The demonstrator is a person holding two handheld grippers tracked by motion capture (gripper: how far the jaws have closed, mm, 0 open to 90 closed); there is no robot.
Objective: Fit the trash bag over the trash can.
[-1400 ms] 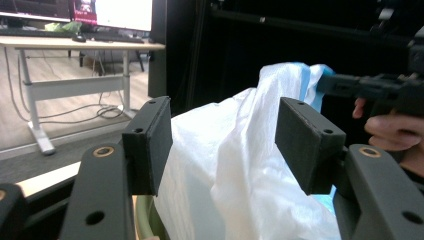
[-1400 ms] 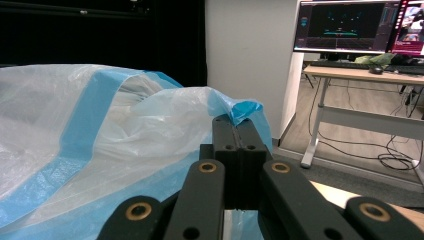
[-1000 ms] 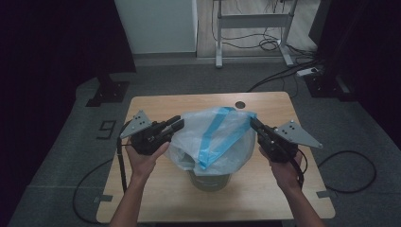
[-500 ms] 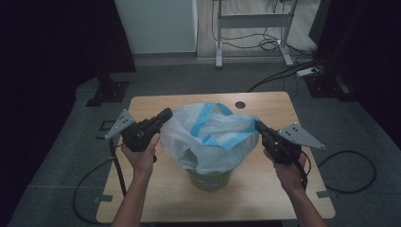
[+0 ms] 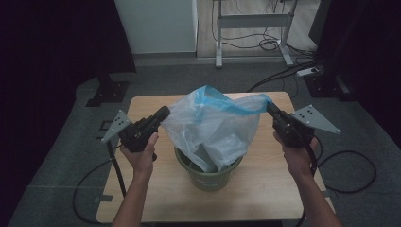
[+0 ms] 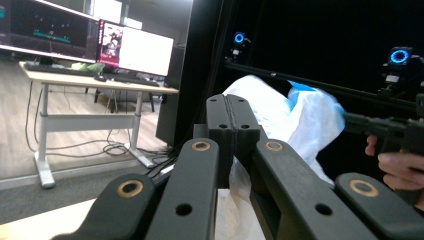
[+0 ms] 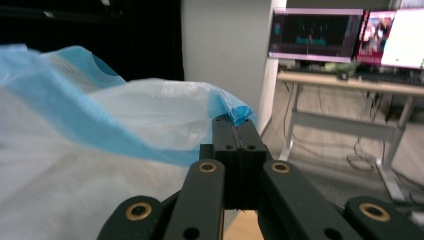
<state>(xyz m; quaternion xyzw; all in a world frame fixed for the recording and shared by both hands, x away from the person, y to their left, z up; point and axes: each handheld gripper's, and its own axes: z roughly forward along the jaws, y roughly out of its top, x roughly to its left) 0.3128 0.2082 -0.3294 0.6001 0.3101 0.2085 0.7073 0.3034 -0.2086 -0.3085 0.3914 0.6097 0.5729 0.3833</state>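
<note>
A green bucket [image 5: 208, 176] stands on the wooden table [image 5: 265, 194], near its middle. A translucent white plastic bag [image 5: 213, 127] with a blue rim [image 5: 236, 105] hangs into it, lifted and stretched between both grippers. My left gripper [image 5: 164, 113] is shut on the bag's left edge; in the left gripper view the jaws [image 6: 231, 107] meet with film [image 6: 235, 195] trapped between them, and the bag [image 6: 280, 112] billows beyond. My right gripper [image 5: 269, 108] is shut on the blue rim; a blue corner [image 7: 239, 113] pokes out at its tip [image 7: 235, 125].
Cables [image 5: 347, 163] trail from both grippers over the table edges onto the grey floor. A white desk frame [image 5: 250, 21] stands beyond the table, and a desk with lit monitors [image 6: 135, 47] shows behind. Black curtains flank both sides.
The bag has been lifted from over the bucket and stretched wider. The right gripper rose and moved outward with the blue rim. The left gripper first drew out to the left, then came back in to the bag's left edge.
</note>
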